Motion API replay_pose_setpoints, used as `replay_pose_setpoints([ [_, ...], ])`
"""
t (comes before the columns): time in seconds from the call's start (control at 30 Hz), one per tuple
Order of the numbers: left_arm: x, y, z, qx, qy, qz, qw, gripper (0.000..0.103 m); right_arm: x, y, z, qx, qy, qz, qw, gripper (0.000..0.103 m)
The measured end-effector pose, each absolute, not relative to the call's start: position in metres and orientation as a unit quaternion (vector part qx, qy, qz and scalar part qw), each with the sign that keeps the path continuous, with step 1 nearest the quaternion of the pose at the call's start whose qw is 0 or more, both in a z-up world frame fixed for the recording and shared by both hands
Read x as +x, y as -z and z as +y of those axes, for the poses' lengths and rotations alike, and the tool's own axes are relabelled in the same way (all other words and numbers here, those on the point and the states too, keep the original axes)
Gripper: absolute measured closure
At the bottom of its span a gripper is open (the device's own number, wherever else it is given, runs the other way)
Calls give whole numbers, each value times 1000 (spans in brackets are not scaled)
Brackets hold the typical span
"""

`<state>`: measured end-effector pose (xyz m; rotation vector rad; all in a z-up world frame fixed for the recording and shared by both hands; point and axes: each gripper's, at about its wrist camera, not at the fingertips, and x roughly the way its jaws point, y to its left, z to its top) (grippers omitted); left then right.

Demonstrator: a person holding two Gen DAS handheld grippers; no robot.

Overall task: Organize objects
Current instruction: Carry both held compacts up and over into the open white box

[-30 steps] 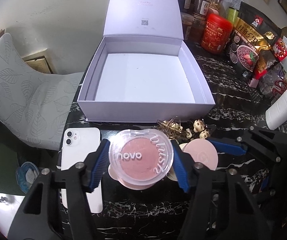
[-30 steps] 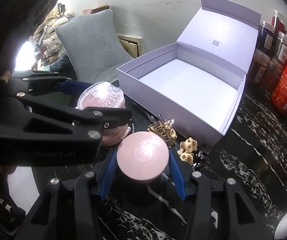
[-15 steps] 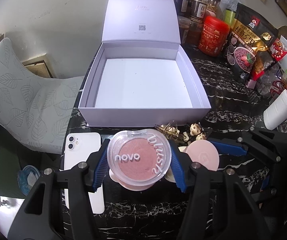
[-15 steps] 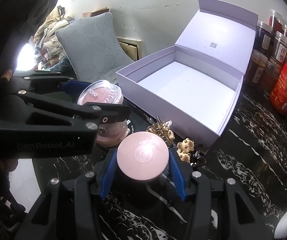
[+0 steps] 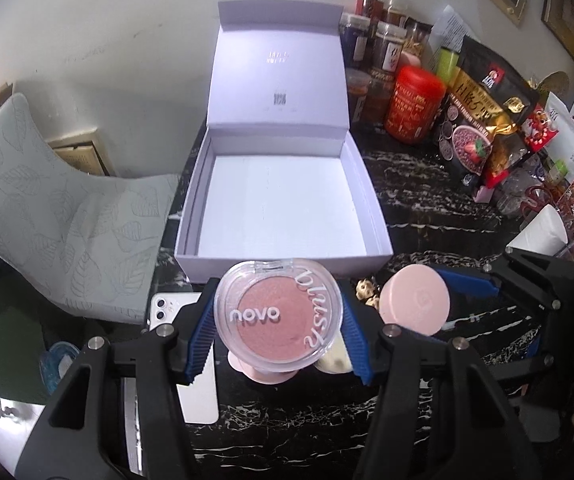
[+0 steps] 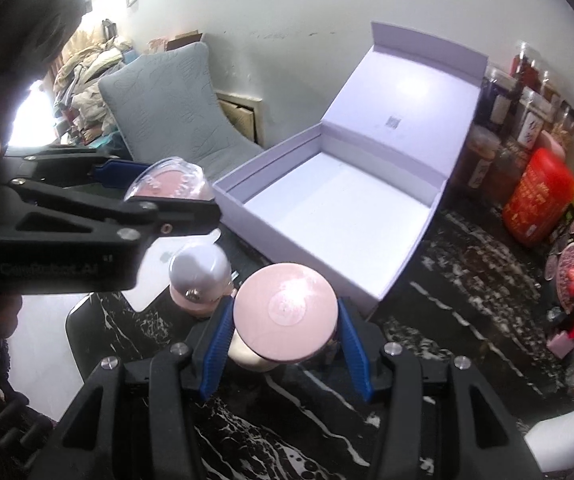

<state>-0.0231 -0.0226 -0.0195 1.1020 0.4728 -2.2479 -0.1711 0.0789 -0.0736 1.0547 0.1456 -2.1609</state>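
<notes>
**Two compacts clamped, open box waiting ahead**

The blush compact (image 5: 278, 320), clear-lidded and lettered "novo" and "blush", sits flat between the blue pads of the left gripper (image 5: 278, 330), lid up and level. That flat carry looks deliberate: it keeps the lid facing up and lets the case be set down on its base. In the left wrist view it hangs at the centre, with the white gift box (image 5: 283, 200) at 12 o'clock just beyond it and a white phone (image 5: 167, 312) lying on the black marble surface (image 5: 427, 216) at 9 o'clock.

The round pink case (image 6: 285, 312) is held the same way by the right gripper (image 6: 285, 332), top face up, with the box at 1 o'clock in its own view. The box stands with its lid propped upright and its floor bare, so it reads as the destination for both items.

Fingers: on each gripper they are drawn in and clamped on the sides of their case, pads pressing the rims, with no gap visible.

Further out, a pink-based white-topped jar (image 6: 201, 276) rests on the surface at 9 o'clock of the pink case, small bear charms (image 5: 367, 294) lie near the box front, and jars and snack bags (image 5: 475, 128) crowd 2 o'clock.
</notes>
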Motion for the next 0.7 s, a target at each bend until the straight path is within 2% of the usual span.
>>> replay_pose_setpoints([
  [0.7,-44,-26,-42,404,848,164,301,49,-190,12,101,378,871,55,310,51],
])
